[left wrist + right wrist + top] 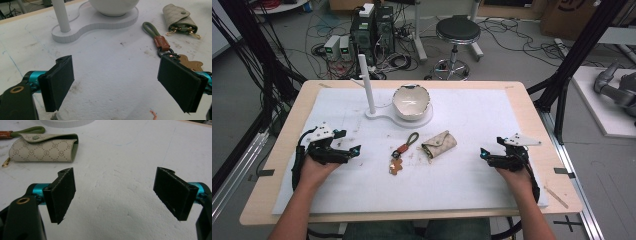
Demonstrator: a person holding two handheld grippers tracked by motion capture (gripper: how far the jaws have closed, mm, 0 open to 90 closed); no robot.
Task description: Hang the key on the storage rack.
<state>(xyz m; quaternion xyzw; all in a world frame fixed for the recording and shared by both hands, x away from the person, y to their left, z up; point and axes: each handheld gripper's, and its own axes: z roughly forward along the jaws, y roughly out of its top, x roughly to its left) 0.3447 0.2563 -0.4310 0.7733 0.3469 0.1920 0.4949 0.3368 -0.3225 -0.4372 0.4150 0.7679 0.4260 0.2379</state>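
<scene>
A repeating circular monogram, too small to read, covers the beige fabric key pouch [439, 144], which lies mid-mat beside the olive cord keychain with brown leather tab [403, 149]. Behind stands a white bowl on a stand [411, 101]. The left gripper [353, 150] and right gripper [484, 153] rest with jaws spread, empty.

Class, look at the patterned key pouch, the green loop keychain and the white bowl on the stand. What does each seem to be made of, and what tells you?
Beige monogram-patterned key pouch: probably coated canvas or faux leather, matte, with a snap stud and gold clips.
Olive-green loop keychain: looks like cord or soft leather, with a glossy brown leather band and a dark metal ring.
White jagged-rimmed bowl: likely glazed ceramic, smooth and faintly shiny.
</scene>
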